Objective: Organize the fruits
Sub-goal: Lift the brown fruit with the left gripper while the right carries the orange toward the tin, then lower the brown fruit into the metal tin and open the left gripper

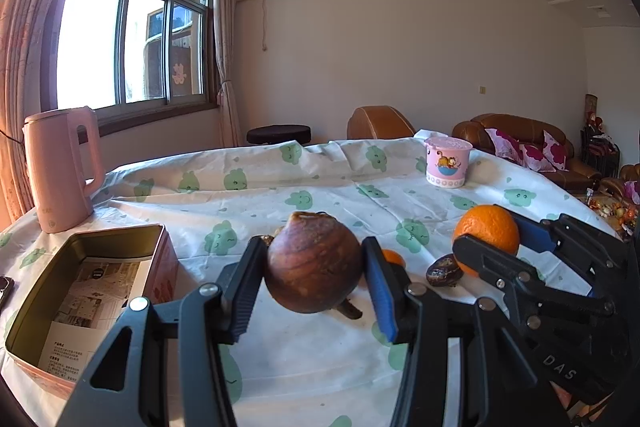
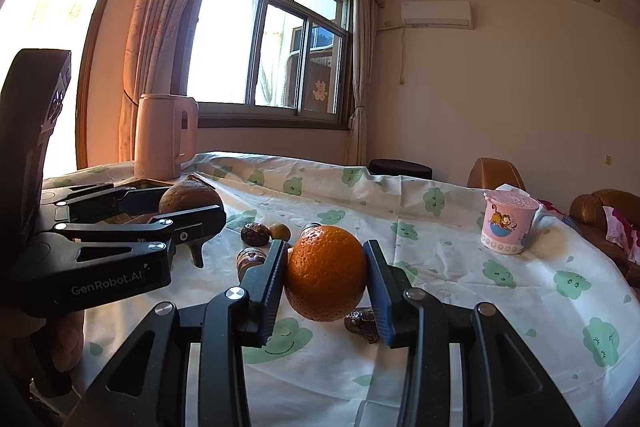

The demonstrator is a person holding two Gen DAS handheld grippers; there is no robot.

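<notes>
Two grips: my left gripper [image 1: 314, 265] clamps the brown fruit [image 1: 314, 263] beside the tin box [image 1: 86, 291]; my right gripper [image 2: 326, 275] pinches the orange [image 2: 326, 273].

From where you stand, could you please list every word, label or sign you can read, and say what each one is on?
"GenRobot.AI": white lettering on the black body of the left gripper.
"DAS": on the black body of the right gripper.
Red paper cutout character on the window glass: too blurred to read.
Printed sheets inside the open rectangular metal tin: too small to read.
Pink cartoon-cat cup: no readable words.
</notes>
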